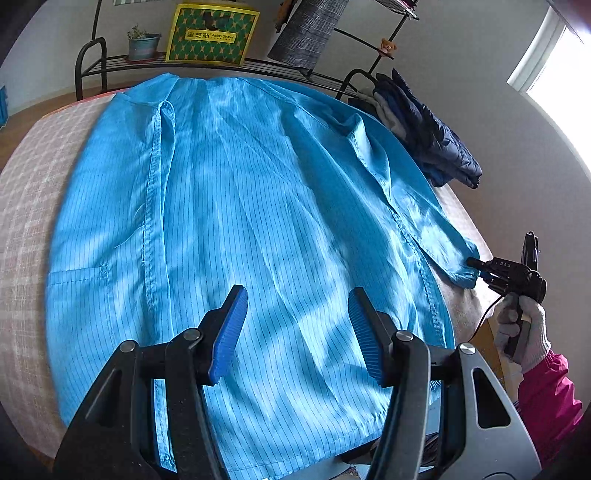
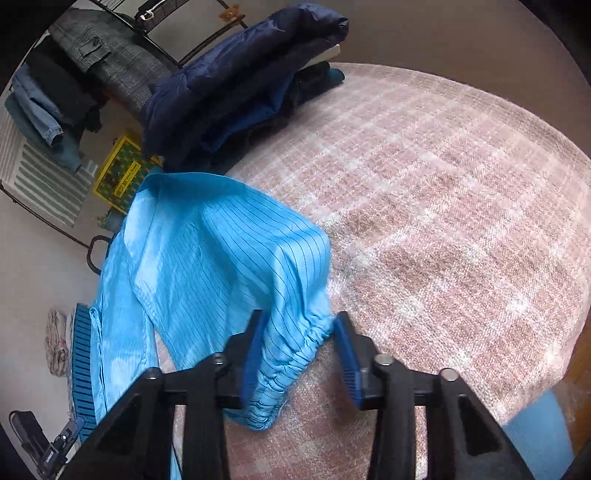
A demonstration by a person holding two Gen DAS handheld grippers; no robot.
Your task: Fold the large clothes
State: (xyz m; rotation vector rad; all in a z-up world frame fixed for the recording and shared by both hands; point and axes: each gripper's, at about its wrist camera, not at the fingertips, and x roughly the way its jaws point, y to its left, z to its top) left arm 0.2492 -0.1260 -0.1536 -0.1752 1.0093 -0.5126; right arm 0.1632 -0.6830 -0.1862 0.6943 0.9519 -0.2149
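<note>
Left tool point(image 1: 297, 325) apart over striped blue coat point(image 1: 240, 221); right tool point(image 2: 301, 350) apart w/ elastic cuff point(image 2: 284, 365) between.

Pink checked cloth point(image 2: 443, 206), navy padded jacket point(image 2: 236, 81), yellow-green box point(image 1: 212, 33), potted plant point(image 1: 142, 44), teddy bear point(image 1: 388, 47), black rack point(image 1: 92, 62)

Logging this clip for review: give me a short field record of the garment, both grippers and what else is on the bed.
garment: blue striped coat, spread flat on the pink checked cover
left gripper: open, above the coat's hem, holding nothing
right gripper: jaws apart, elastic cuff of the right sleeve lying between them, not clamped
sleeve: lifted and draped toward the right gripper
other clothes: navy jacket pile at the far corner of the bed
fold state: no fold made yet
</note>
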